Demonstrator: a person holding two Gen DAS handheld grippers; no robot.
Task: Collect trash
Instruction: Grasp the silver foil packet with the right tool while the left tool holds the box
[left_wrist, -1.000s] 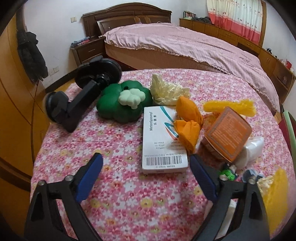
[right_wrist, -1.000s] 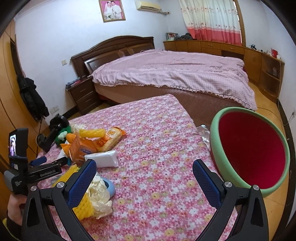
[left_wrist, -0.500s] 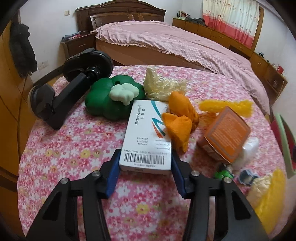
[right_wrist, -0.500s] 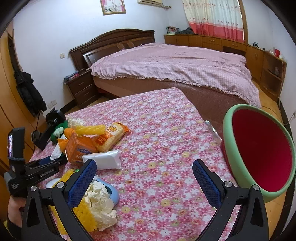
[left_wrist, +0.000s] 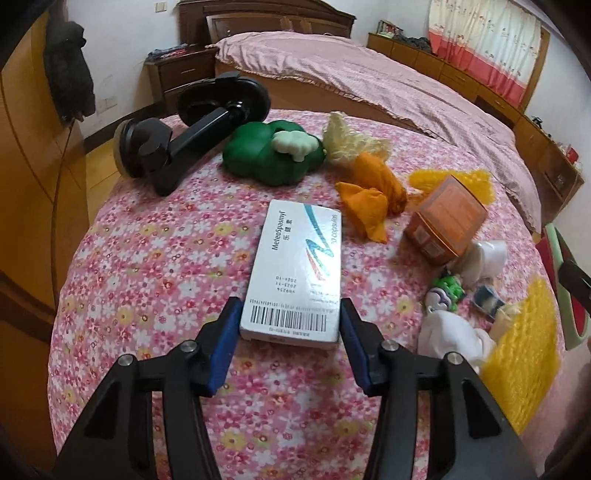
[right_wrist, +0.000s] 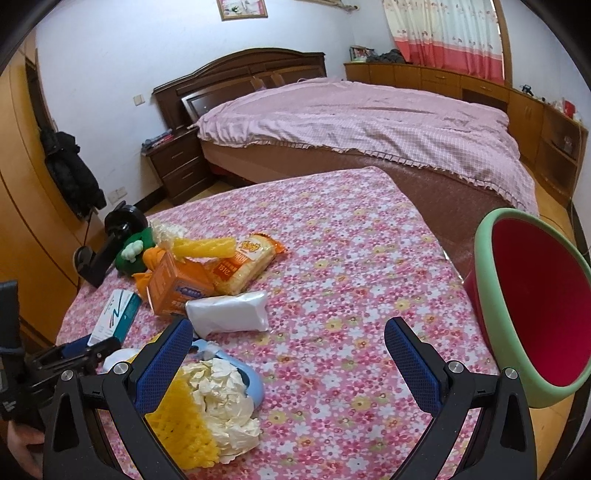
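The left gripper (left_wrist: 290, 325) is clamped on the near end of a white medicine box (left_wrist: 297, 269) (lifted above the flowered table (left_wrist: 155, 258)); the right gripper (right_wrist: 288, 350) hangs spread wide beside the red bin (right_wrist: 532, 306).
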